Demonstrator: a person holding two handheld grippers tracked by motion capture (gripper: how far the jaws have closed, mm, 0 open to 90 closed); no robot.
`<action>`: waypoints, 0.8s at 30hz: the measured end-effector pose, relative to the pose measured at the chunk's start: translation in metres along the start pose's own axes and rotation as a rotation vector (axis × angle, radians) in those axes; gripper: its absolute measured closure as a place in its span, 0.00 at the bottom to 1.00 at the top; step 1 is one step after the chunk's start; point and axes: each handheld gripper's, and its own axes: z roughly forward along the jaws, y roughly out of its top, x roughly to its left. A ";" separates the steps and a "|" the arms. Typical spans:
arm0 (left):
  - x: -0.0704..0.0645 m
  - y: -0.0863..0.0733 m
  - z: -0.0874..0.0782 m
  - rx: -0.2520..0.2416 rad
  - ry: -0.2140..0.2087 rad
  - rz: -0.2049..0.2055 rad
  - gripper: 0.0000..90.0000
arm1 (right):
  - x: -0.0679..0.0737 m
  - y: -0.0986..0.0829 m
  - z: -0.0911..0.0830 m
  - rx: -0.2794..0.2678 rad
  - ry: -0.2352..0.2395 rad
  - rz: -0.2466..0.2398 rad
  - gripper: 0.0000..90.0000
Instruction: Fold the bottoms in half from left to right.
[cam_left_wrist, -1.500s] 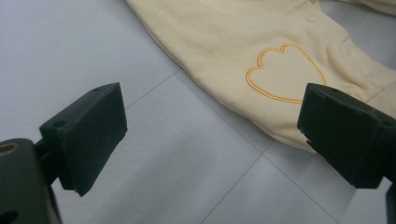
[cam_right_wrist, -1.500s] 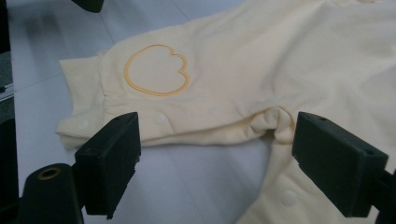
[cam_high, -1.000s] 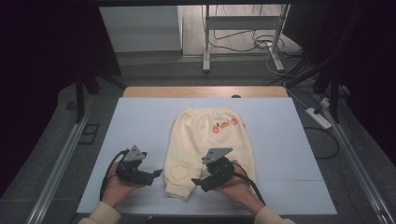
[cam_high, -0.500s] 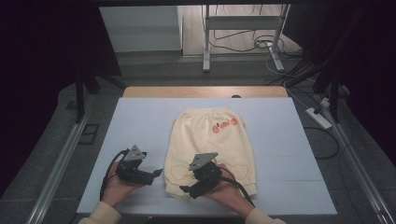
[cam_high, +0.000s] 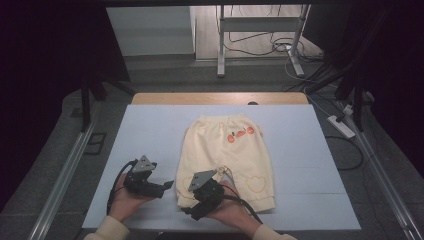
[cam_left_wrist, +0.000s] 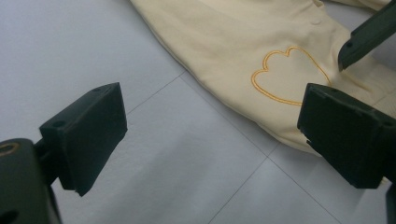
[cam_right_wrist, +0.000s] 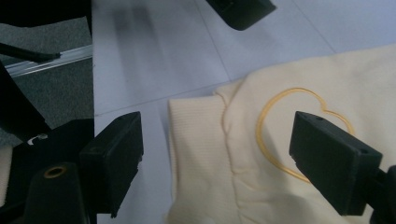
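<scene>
A pair of cream baby trousers lies flat on the pale blue mat, waistband away from me, with an orange print near the waist and a heart outline on each leg. My right gripper hovers open over the left leg's lower end. In the right gripper view its jaws straddle the ribbed cuff and the heart outline. My left gripper rests open on the mat just left of that leg, apart from the cloth. The left gripper view shows the leg and its heart outline ahead.
The mat covers a wooden table whose near edge is close under my hands. Metal rails run along both sides. A stand and cables sit on the floor beyond the table, and a power strip lies at right.
My right gripper has moved left, from the trousers' right leg to the left leg's cuff, turning toward the left gripper. The left gripper has stayed put.
</scene>
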 end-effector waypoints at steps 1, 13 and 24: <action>0.000 0.000 0.000 0.000 0.001 -0.001 0.09 | 0.000 0.000 0.000 0.000 0.000 0.000 0.20; 0.001 0.000 0.000 0.000 0.002 -0.002 0.09 | 0.010 0.006 0.016 0.011 0.016 -0.036 0.24; 0.001 -0.001 0.000 -0.001 0.001 -0.003 0.09 | 0.014 0.006 0.027 0.043 -0.013 -0.071 0.31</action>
